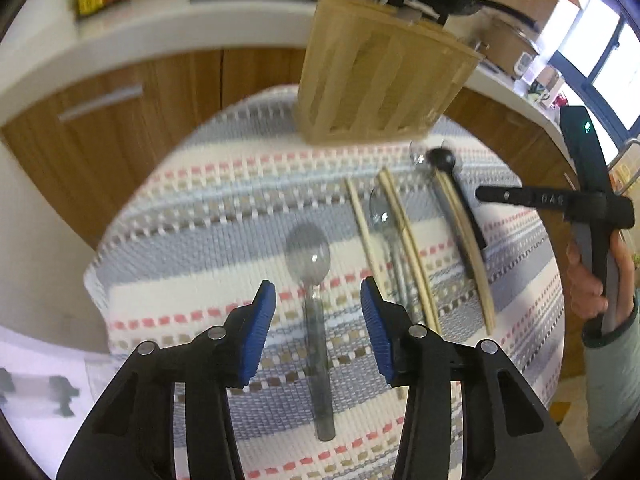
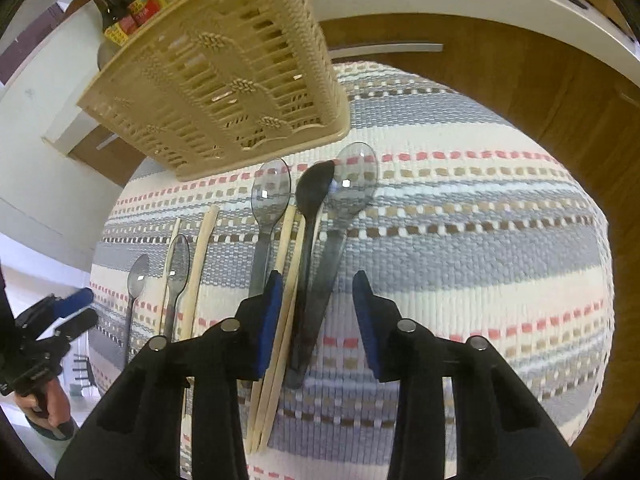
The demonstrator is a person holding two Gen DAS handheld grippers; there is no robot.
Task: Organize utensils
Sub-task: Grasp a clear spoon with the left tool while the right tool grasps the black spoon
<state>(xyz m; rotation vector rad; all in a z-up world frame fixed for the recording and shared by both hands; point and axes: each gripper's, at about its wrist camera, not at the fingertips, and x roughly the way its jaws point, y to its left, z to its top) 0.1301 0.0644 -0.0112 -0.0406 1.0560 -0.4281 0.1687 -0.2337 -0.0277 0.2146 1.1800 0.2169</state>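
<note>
**Both my tongs over the spoons, nothing gripped**

I start at the left of the striped woven cloth (image 1: 208, 216) that covers the table. My left tongs (image 1: 318, 320) point steeply down with their blue pads (image 1: 260, 332) apart, and the handle of a clear grey plastic spoon (image 1: 310, 256) lies on the cloth in the gap between them. The pads stand clear of it on both sides, so the tongs are open and hold nothing.

To the right of that spoon lie a pale chopstick (image 1: 362, 224), then a second clear spoon (image 1: 380, 212) beside a pair of chopsticks (image 1: 404, 236), all pointing toward the beige slotted utensil basket (image 1: 380, 80) that stands at the far edge of the cloth.

Farther right comes the tight bunch under my right hand: another clear spoon (image 2: 270, 200), two chopsticks (image 2: 286, 280) side by side, a black spoon (image 2: 314, 196) and a large clear spoon (image 2: 354, 180) whose bowl overlaps the black one's tip. My right tongs (image 2: 318, 320) hang over this bunch with jaws parted. The left blue pad (image 2: 270, 320) sits at the edge of the chopsticks, the black spoon's handle runs through the gap, and the right pad is well clear of everything. I grip nothing here either.

The basket (image 2: 224, 72) stands just beyond the spoon bowls.
</note>
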